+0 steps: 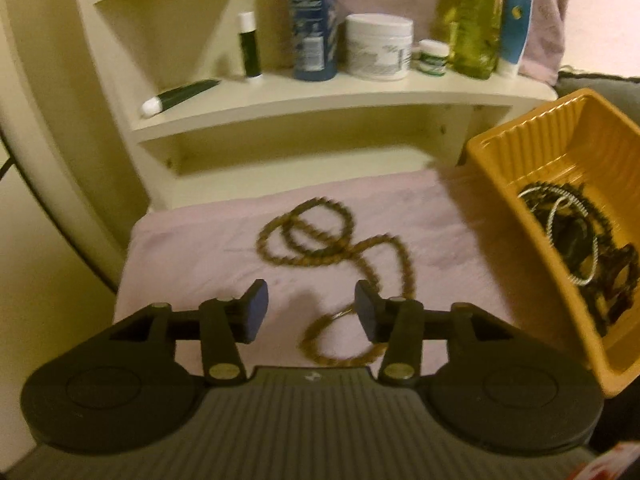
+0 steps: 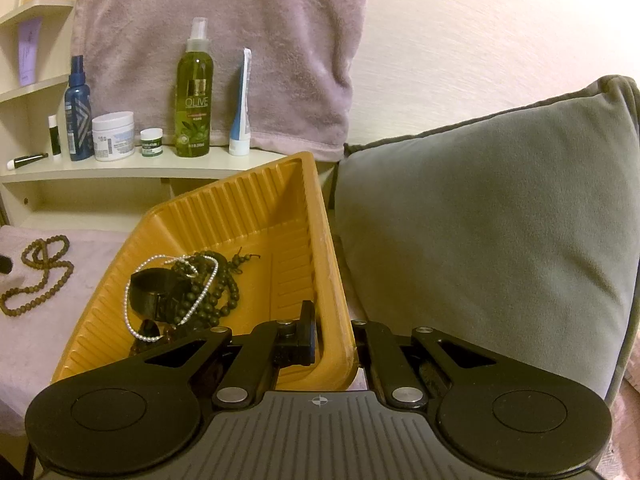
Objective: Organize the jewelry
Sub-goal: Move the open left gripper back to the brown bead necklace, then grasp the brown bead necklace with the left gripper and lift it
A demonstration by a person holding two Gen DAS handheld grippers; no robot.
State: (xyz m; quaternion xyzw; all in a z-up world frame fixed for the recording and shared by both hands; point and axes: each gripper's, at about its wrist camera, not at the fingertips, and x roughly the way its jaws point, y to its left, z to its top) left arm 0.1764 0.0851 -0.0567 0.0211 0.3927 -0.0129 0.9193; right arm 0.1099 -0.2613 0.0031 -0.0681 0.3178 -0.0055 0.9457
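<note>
Over the brown bead necklace (image 1: 336, 236) the left claw (image 1: 311, 312) gapes empty; the right claw (image 2: 334, 338) pinches the orange tray (image 2: 332, 280) wall.

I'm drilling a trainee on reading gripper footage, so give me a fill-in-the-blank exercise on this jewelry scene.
1. The brown bead necklace lies on the ____ towel.
2. The right gripper clamps the wall of the ____ tray.
3. The left gripper is ____, holding nothing.
4. The silver chain lies ____ the tray.

Missing words: pink; orange; open; inside
</note>
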